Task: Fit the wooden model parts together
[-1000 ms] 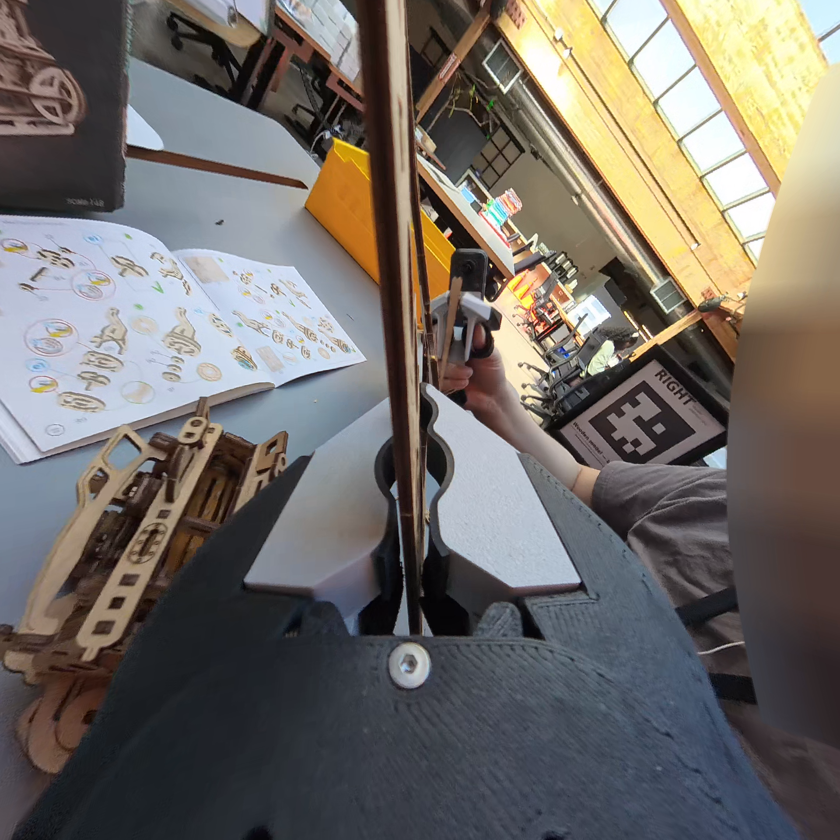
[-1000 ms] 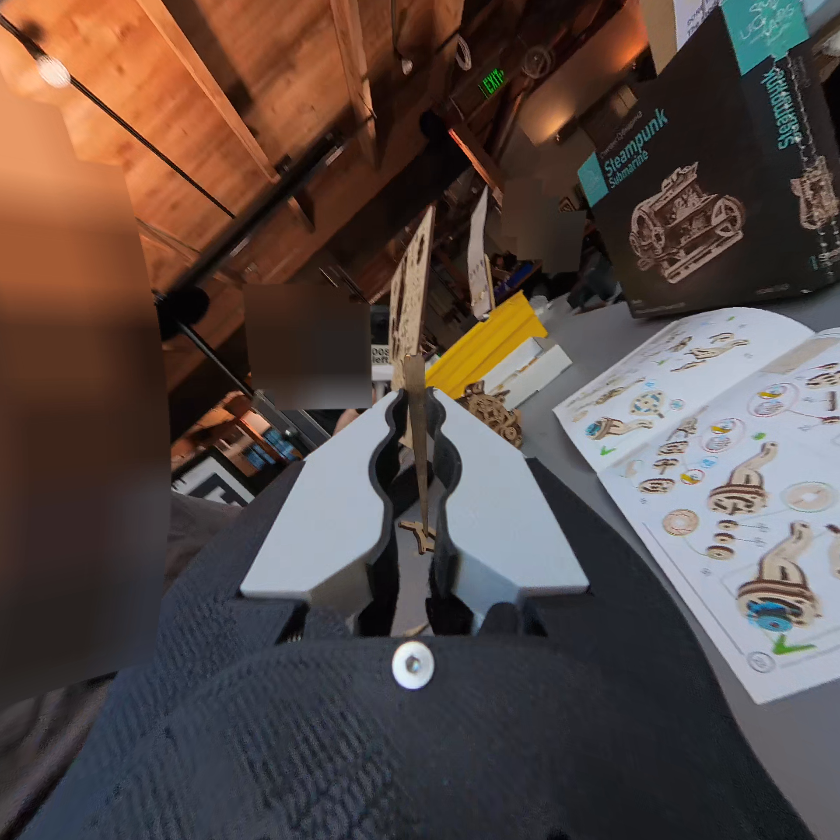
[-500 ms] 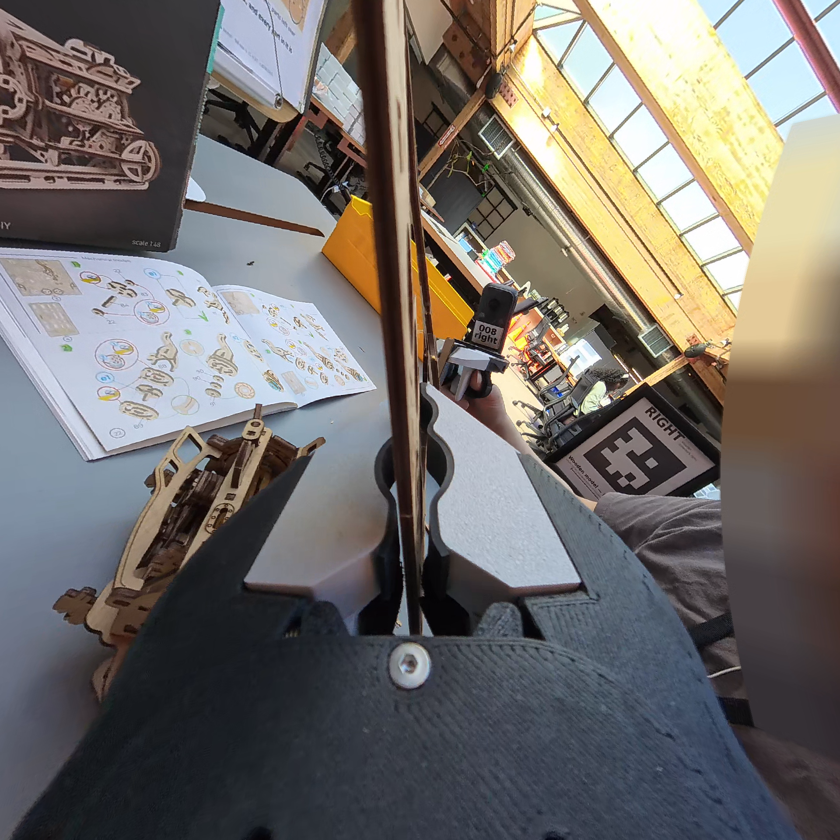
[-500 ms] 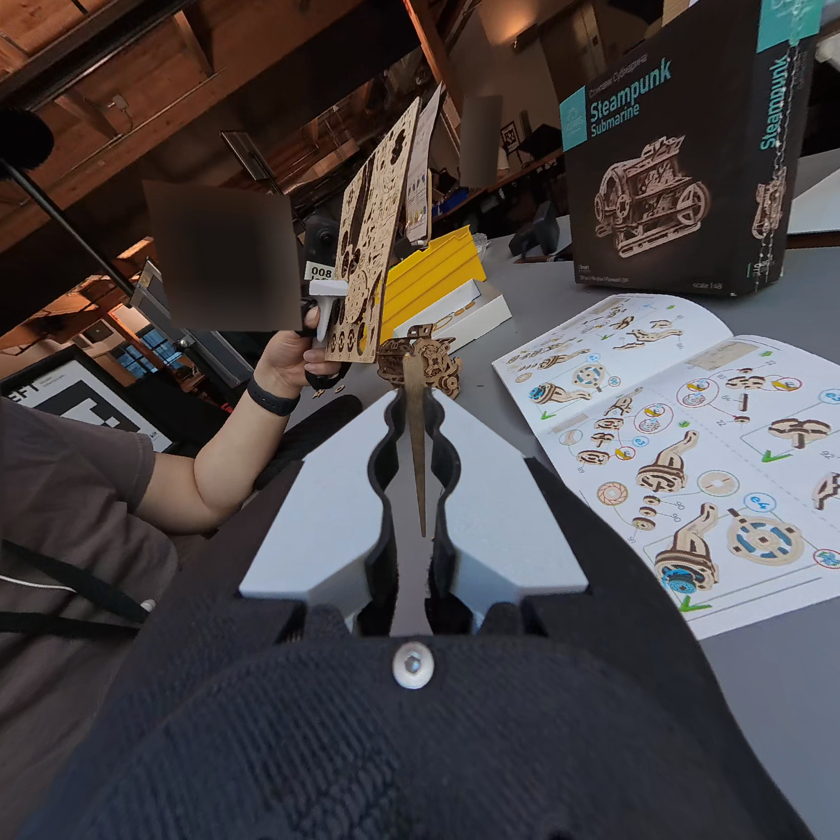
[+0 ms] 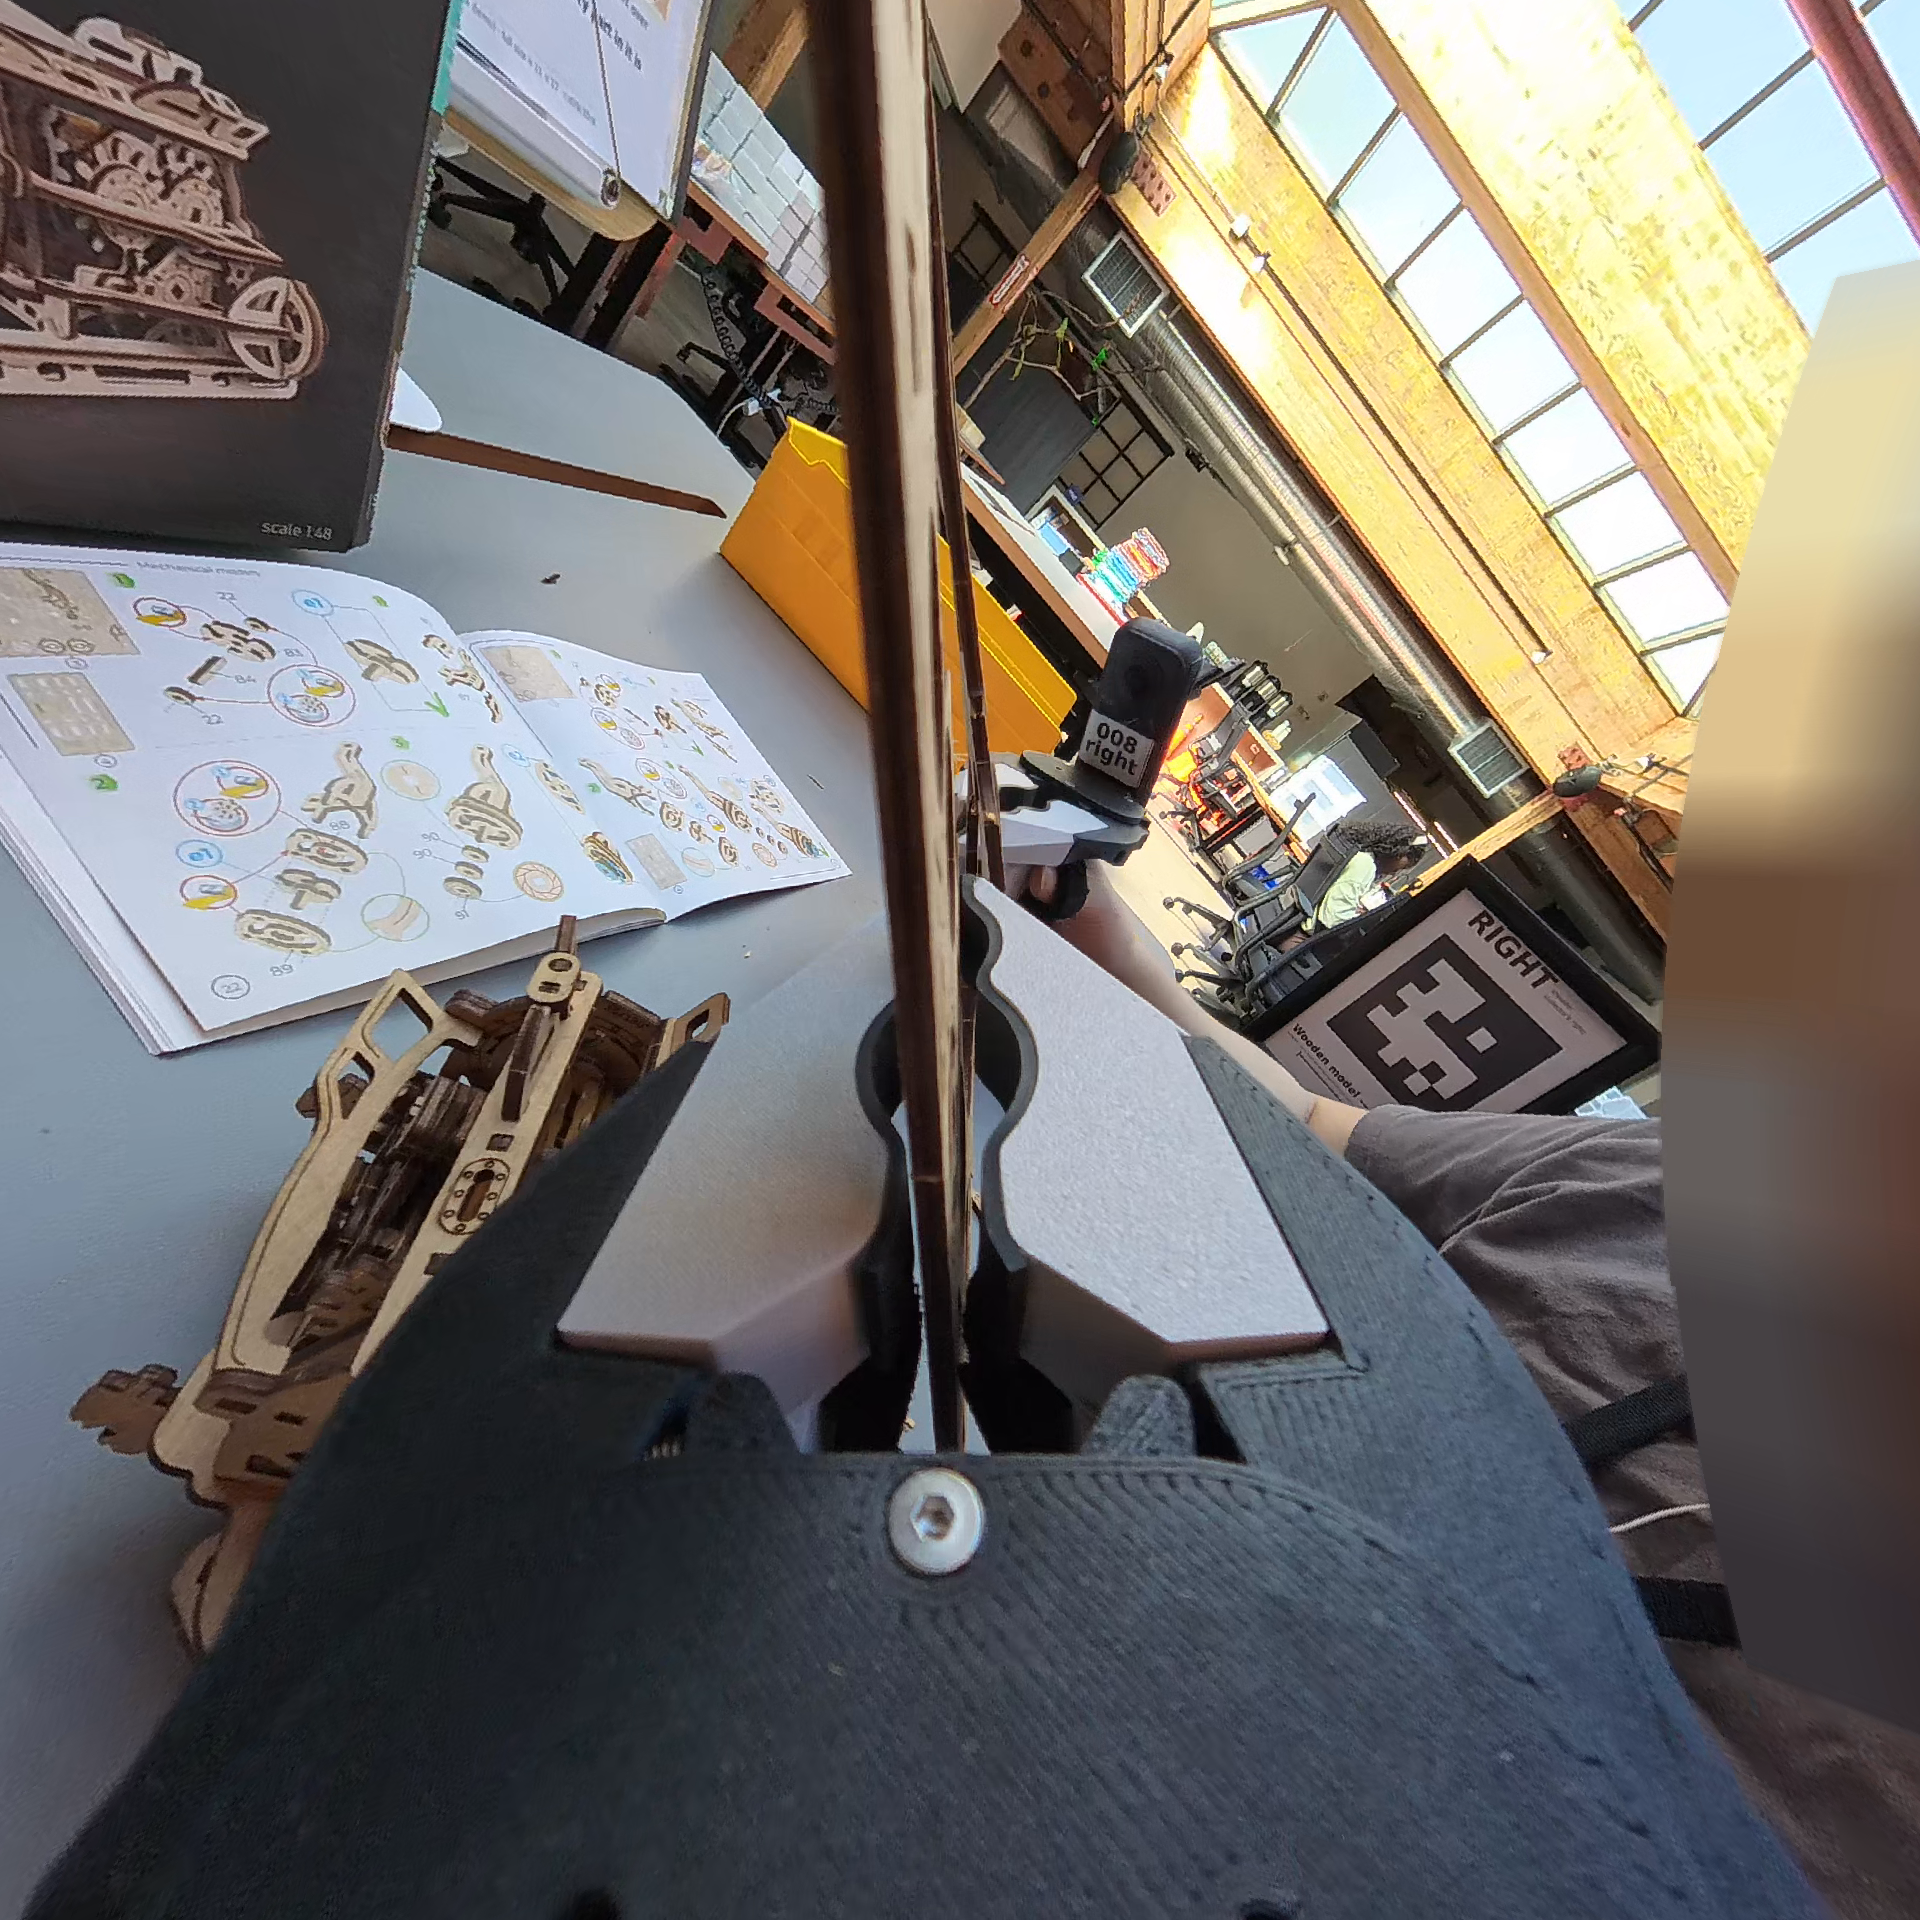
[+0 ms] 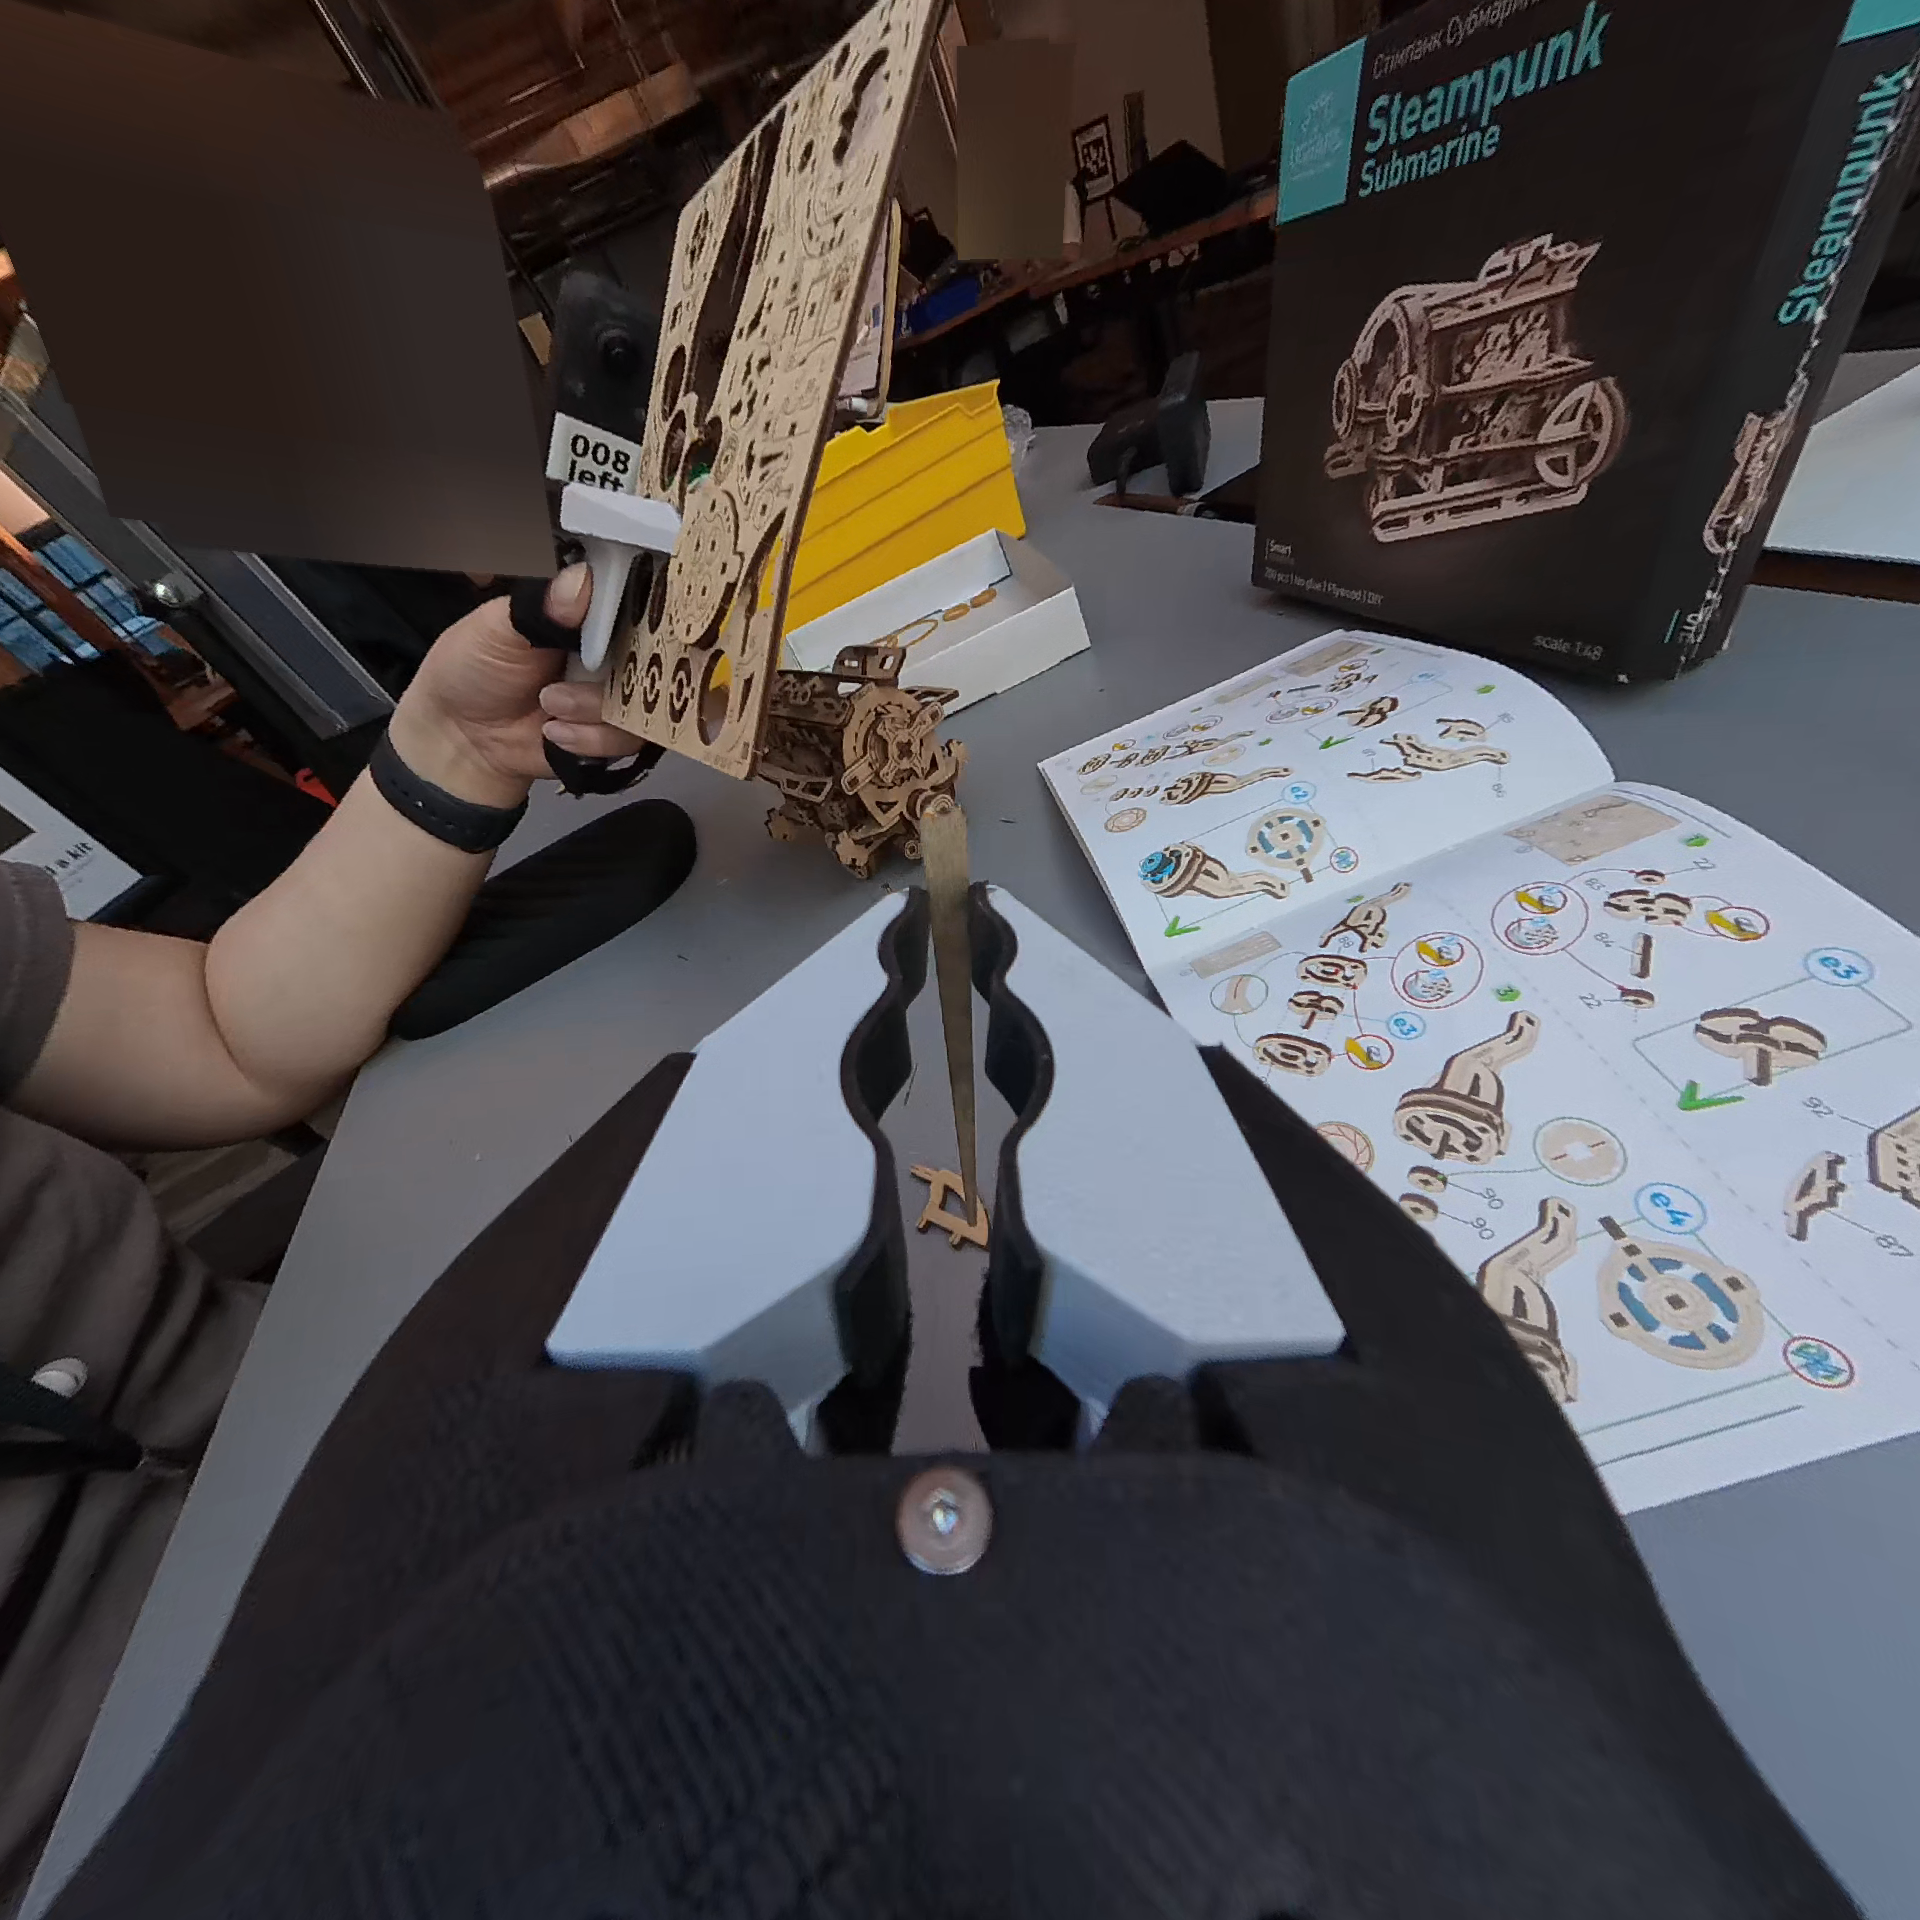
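Note:
My left gripper is shut on a flat wooden parts sheet, seen edge-on and standing up out of the jaws. In the right wrist view the sheet is held upright above the table. My right gripper is shut on a thin wooden part, seen edge-on and pointing toward the half-built wooden model on the grey table. The model also shows in the left wrist view, to the left of my fingers. A small loose wooden piece lies on the table below the right jaws.
An open instruction booklet lies right of the model, and a dark model box stands behind it. A yellow bin and a white tray sit behind the model. A black pad lies under the person's left forearm.
The right gripper has tilted down from the ceiling toward the table and model, still holding its thin part. The left gripper has shifted slightly, still holding the sheet.

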{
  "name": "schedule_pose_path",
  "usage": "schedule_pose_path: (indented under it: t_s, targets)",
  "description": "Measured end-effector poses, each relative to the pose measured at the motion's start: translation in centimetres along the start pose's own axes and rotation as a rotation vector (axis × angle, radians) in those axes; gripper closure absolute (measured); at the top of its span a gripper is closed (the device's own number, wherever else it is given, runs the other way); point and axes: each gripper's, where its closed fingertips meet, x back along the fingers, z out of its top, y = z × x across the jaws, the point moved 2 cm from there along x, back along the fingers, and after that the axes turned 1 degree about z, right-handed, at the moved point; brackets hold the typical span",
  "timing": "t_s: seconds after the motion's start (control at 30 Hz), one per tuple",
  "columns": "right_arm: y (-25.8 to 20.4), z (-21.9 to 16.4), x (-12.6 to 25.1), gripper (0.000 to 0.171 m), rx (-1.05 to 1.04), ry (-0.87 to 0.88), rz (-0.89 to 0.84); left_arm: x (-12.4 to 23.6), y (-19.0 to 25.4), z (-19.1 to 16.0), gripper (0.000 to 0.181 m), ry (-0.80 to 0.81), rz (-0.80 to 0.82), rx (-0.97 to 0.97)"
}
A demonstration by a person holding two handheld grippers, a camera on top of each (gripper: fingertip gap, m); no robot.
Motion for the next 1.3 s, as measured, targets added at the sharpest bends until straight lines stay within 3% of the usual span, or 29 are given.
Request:
schedule_pose_path:
  t_s: [0.2, 0.37, 0.73, 1.07, 1.3]
  targets:
    - [-0.6, -1.9, -0.9, 0.166, -0.033, -0.126, 0.029, 0.3, 0.1, 0.3, 0.181, 0.013, 0.002, -0.005]
    - [0.4, -0.7, -1.6, 0.166, 0.063, -0.09, -0.02, 0.8, -0.1, 0.7, 0.181, 0.033, 0.007, -0.004]
    - [0.6, -0.4, -1.8, 0.165, 0.017, -0.063, 0.036, 1.4, -0.2, 1.0, 0.181, 0.047, 0.025, -0.014]
    - [-1.0, 1.4, 0.5, 0.165, -0.01, 0.12, 0.144, 0.3, -0.5, -0.2, 0.181, -0.023, 0.045, -0.015]
    - [-1.6, -0.4, -0.3, 0.165, 0.074, 0.001, 0.162, -0.1, -0.4, -0.6, 0.181, -0.042, 0.034, -0.013]
